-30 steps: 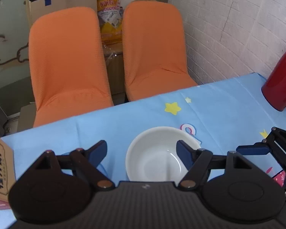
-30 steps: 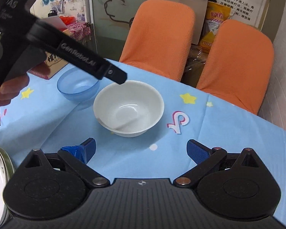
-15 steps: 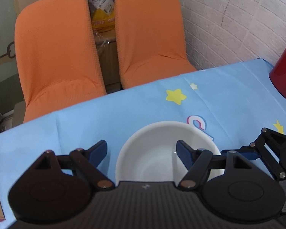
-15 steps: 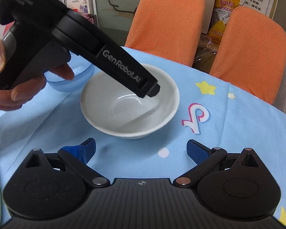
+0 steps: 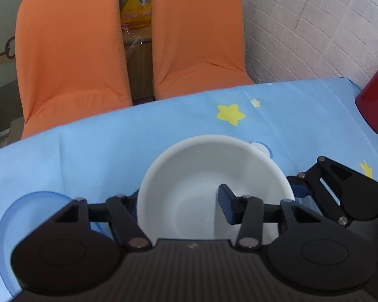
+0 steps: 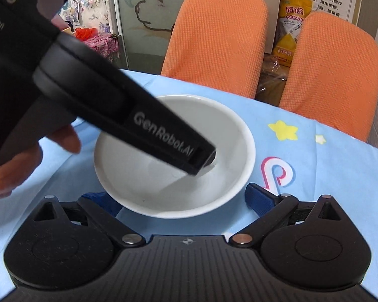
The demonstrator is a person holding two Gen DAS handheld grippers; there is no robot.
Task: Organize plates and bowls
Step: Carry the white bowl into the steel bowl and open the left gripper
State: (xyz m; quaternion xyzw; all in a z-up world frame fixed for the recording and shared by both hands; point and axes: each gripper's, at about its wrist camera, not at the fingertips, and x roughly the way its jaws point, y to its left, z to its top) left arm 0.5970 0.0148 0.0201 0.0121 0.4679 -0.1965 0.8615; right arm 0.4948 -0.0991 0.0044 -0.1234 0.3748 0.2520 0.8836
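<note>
A white bowl (image 5: 209,176) sits on the blue tablecloth; it also shows in the right wrist view (image 6: 168,173). My left gripper (image 5: 179,198) is open and straddles the bowl's near rim: its right finger is inside the bowl, its left finger outside the wall. In the right wrist view its black body (image 6: 128,115) reaches down into the bowl. My right gripper (image 6: 184,198) is open, its fingers either side of the bowl's near edge, holding nothing. A clear blue bowl (image 5: 25,216) lies left of the white one.
Two orange chairs (image 5: 70,50) (image 5: 199,32) stand behind the table's far edge. A red flask (image 5: 375,100) stands at the right by the white brick wall. The blue tablecloth (image 5: 163,123) has star prints. The person's hand (image 6: 25,161) holds the left gripper.
Both grippers have moved in on the white bowl. The left gripper has dropped so one finger is now inside the bowl. The blue bowl has come into the left wrist view.
</note>
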